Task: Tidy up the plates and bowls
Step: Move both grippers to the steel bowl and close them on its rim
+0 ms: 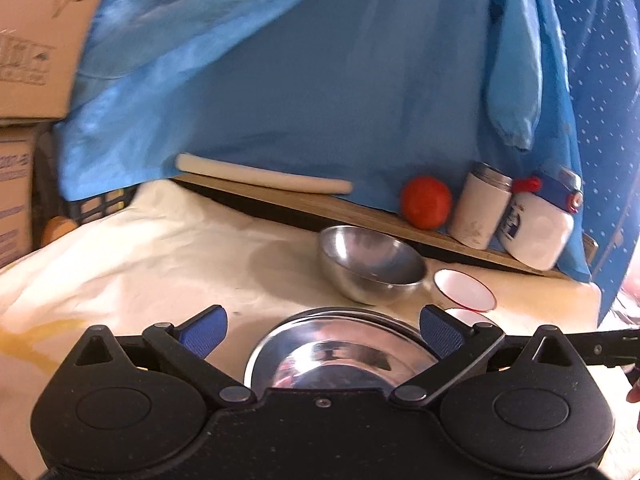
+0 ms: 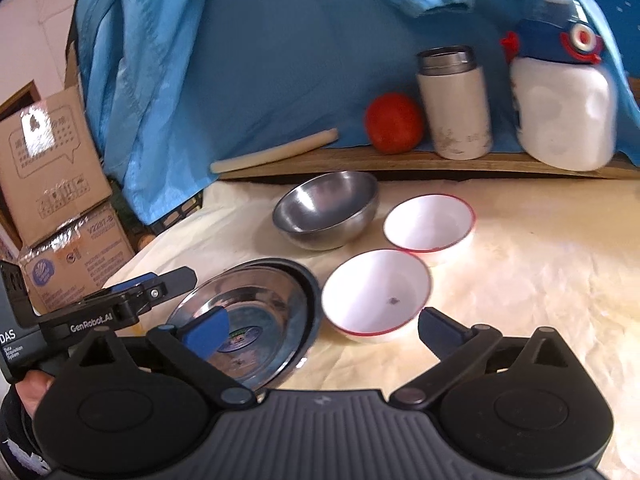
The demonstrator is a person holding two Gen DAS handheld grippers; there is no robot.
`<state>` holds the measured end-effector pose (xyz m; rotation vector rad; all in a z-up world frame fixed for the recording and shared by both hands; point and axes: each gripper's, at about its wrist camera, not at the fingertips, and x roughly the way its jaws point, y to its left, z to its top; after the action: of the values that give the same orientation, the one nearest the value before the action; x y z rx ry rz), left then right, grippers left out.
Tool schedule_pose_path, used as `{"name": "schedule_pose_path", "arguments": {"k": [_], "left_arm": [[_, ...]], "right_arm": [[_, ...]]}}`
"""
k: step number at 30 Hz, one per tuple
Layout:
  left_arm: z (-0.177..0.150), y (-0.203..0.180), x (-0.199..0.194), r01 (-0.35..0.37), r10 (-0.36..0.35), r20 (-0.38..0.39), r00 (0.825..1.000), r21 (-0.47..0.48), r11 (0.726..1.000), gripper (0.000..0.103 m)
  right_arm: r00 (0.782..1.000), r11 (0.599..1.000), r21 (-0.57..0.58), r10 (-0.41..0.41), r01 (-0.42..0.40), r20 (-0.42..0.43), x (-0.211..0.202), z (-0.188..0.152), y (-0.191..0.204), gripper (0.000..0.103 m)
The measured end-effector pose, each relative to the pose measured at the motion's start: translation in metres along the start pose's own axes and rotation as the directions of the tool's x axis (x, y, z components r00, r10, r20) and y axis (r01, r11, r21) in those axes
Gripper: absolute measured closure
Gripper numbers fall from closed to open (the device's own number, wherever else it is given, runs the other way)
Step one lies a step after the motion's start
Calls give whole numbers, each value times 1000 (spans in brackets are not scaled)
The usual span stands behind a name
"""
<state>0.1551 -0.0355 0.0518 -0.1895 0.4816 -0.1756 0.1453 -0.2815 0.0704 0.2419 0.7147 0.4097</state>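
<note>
- A big blue cloth (image 2: 280,60), smooth and faintly glossy, hangs in folds straight ahead of both grippers, beyond everything else.
- A cream cloth (image 2: 540,280), soft and wrinkled, covers the surface beneath both grippers.
- Brown cardboard boxes (image 2: 52,168), printed and taped, are stacked far off to the left of the right gripper.
- A long wooden board (image 2: 360,164) lies ahead of the grippers at the foot of the blue cloth; on it stand a white rounded jug (image 2: 564,120) with a blue lid, a cylindrical white flask (image 2: 454,112) with a steel collar, a round red tomato (image 2: 394,122) and a pale rolling pin (image 2: 276,152).
- The stacked steel plates (image 2: 256,312), shiny and round, sit directly under the left gripper (image 1: 322,334), whose blue ribbed pads stand spread wide to either side, touching nothing; it tilts gently downward.
- A hemispherical steel bowl (image 2: 326,210), matte grey inside, rests tipped just beyond the plates.
- The near white bowl (image 2: 376,294), red-rimmed and smooth with a dark speck inside, lies just ahead of the right gripper (image 2: 322,330), between its wide-spread fingers and clear of them; this gripper slopes down more steeply.
- The far white bowl (image 2: 430,222), same make, sits just beyond it, beside the steel bowl.
- A hand (image 2: 32,390) shows at the lower left, on the left gripper's handle.
</note>
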Motion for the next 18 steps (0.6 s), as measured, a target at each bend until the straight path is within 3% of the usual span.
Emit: {"name": "schedule_pose_path", "arguments": {"k": [8,18], "left_arm": [[6,-27,15,49,-48,-30,998,64,997,1],[22,-41,49,81,-73,-108,991,78,994,1]], "right_arm": [[1000,999,32,-18,18,3,-8,-2,-24,1],[999,998,50,-32,32,16,-6,12,-48,1]]}}
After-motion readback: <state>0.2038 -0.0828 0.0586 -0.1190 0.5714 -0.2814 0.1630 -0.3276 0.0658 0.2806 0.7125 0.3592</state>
